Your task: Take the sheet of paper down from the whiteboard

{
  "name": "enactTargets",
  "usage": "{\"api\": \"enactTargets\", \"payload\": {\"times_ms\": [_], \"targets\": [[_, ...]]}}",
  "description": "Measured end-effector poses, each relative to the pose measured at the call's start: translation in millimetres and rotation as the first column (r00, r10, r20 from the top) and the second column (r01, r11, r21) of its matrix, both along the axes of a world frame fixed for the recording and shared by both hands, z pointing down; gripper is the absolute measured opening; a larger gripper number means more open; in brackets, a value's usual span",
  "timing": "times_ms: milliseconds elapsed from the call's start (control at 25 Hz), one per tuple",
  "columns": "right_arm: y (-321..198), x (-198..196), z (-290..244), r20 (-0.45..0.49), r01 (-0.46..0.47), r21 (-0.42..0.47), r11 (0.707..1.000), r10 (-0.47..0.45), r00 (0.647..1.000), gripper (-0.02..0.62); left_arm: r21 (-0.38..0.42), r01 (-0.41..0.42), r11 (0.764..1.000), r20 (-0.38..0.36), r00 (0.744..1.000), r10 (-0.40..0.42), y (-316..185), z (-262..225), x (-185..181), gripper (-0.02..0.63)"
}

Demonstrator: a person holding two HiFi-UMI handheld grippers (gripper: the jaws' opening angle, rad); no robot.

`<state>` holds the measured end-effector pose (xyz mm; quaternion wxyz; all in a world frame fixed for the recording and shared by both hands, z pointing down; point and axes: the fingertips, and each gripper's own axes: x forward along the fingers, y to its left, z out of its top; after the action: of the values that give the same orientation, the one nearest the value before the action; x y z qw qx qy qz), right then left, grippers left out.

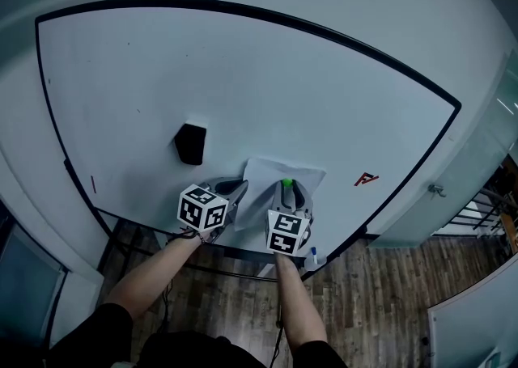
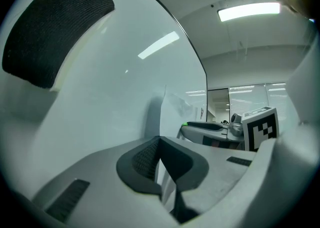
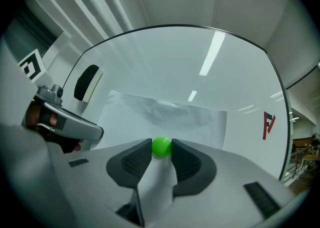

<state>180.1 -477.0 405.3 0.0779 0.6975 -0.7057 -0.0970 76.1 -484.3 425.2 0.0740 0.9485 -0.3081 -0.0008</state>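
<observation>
Green magnet [image 3: 161, 146] sits pinched in right gripper [image 3: 161, 153]; left gripper [image 2: 160, 147] clamps paper [image 2: 174, 109].

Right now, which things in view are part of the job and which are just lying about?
Job: whiteboard, sheet of paper, green magnet in right gripper, left gripper on the sheet's edge.
Lying about: black eraser, red mark, blue-topped item below the board.

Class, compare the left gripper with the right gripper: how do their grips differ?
The left gripper pinches the paper by its side edge, while the right gripper clamps the green magnet. The left jaws nearly meet; the right jaws sit a magnet's width apart. Both grip something at the whiteboard.
</observation>
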Motion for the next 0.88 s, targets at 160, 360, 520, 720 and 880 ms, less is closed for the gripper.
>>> {"api": "enactTargets", "payload": {"times_ms": [160,360,520,720,880], "targets": [[0.4,2.1,0.2,0.008,0.000,0.000,1.000,0.000,1.000,0.133,-0.008,0.018,1.000,-0.001,1.000,-0.018,-1.1,0.3,-0.9,0.020],[1.3,4.2,1.8,0.013,0.001,-0.005,1.000,-0.001,1.000,0.133,-0.013,0.028,1.000,0.008,1.000,-0.028,0.5,3.1,-2.9,0.020],[1.2,6.3,3.1,0.016,0.003,-0.008,1.000,-0.002,1.000,0.133,-0.019,0.042,0.999,0.002,0.999,-0.042,-1.0,3.5,-4.6,0.020],[1.5,8.2,3.0,0.016,0.004,-0.012,1.000,-0.004,1.000,0.133,-0.025,0.053,0.998,0.003,0.999,-0.053,-0.3,4.6,-7.6,0.020],[2.8,12.6,4.3,0.019,0.007,-0.019,1.000,-0.007,1.000,0.133,-0.028,0.057,0.998,0.003,0.998,-0.057,0.8,6.3,-10.9,0.020]]}}
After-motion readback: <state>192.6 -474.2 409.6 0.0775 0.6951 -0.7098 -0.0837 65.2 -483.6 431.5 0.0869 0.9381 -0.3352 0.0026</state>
